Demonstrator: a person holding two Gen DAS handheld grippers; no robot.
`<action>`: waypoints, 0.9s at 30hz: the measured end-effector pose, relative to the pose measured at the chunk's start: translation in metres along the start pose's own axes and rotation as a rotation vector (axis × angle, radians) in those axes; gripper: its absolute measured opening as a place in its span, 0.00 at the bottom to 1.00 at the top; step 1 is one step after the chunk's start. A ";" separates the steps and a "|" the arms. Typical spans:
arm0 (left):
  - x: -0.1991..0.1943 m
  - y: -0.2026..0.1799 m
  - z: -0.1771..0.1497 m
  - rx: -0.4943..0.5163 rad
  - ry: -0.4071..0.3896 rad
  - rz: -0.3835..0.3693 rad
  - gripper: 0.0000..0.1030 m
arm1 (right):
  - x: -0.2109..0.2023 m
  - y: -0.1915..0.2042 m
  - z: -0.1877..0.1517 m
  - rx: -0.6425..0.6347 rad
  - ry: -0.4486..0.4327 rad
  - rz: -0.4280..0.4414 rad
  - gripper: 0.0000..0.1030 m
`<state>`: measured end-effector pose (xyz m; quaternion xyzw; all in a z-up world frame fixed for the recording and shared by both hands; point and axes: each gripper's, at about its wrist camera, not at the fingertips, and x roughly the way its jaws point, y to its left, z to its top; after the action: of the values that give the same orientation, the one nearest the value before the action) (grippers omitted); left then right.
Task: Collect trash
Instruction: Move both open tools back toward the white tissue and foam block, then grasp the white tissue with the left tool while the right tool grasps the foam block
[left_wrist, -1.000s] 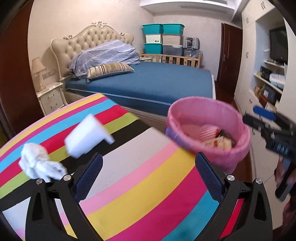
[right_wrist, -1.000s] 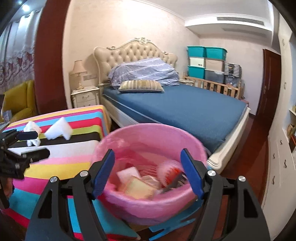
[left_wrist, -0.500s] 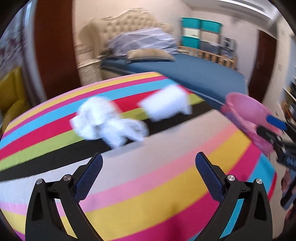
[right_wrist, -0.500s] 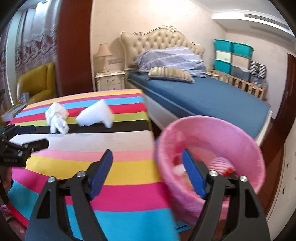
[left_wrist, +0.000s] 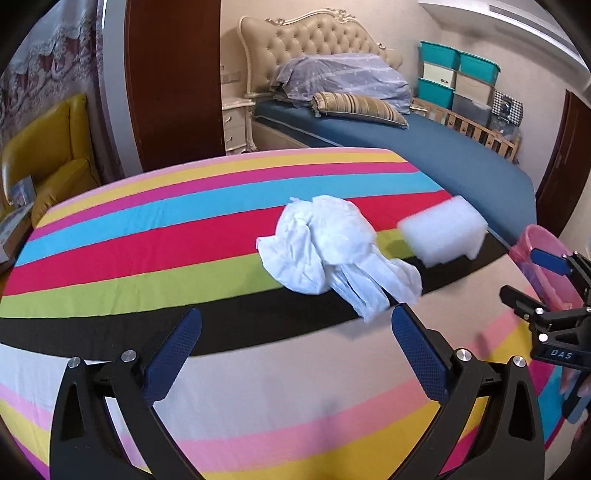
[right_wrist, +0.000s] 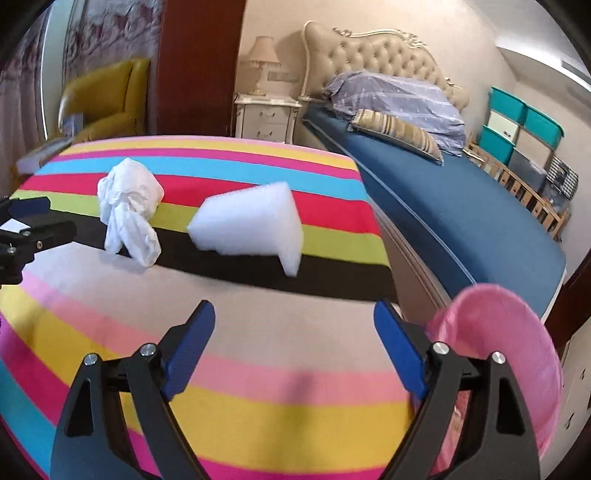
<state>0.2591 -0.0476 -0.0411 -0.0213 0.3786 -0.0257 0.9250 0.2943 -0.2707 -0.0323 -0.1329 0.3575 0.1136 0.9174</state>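
A counter (left_wrist: 236, 384) draped in a cloth of bright stripes, pink, yellow, blue, red, green, black and pale grey, fills the foreground of a bedroom. Beyond its far edge stands a bed (left_wrist: 436, 155) with a blue cover, a tufted cream headboard (right_wrist: 373, 59) and a striped pillow (right_wrist: 399, 133); a yellow armchair (left_wrist: 55, 155) sits to the left, a white nightstand (right_wrist: 266, 114) with a lamp (right_wrist: 260, 55) beside the bed, and teal storage boxes (left_wrist: 439, 74) are stacked against the far wall.

Two pieces of trash lie on the cloth, close together but apart: a crumpled white tissue (left_wrist: 332, 251) across the green and black stripes, and a white foam block (right_wrist: 251, 225) nearer the counter's right edge. A pink bin (right_wrist: 517, 350) stands off that right edge, between the counter and the bed. The near half of the cloth is bare, leaving open room in front of both pieces.

The left tongs (left_wrist: 295, 354) point down at an angle over the grey stripe, just short of the tissue, spread wide with nothing between them. The right tongs (right_wrist: 295, 343) tilt down the same way in front of the foam block; they have just been opening and now stand wide and empty, the bin's rim just beside the right-hand finger.
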 end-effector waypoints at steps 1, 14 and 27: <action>0.003 0.002 0.003 -0.010 0.013 -0.013 0.94 | 0.005 0.002 0.005 -0.013 0.005 -0.003 0.83; 0.028 0.008 0.017 -0.010 0.063 -0.052 0.94 | 0.079 0.019 0.069 -0.211 0.059 0.115 0.86; 0.054 0.002 0.035 -0.060 0.113 -0.086 0.94 | 0.087 0.001 0.075 -0.062 0.061 0.174 0.68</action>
<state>0.3221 -0.0488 -0.0536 -0.0639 0.4297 -0.0550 0.8990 0.4032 -0.2351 -0.0386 -0.1332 0.3917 0.1998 0.8882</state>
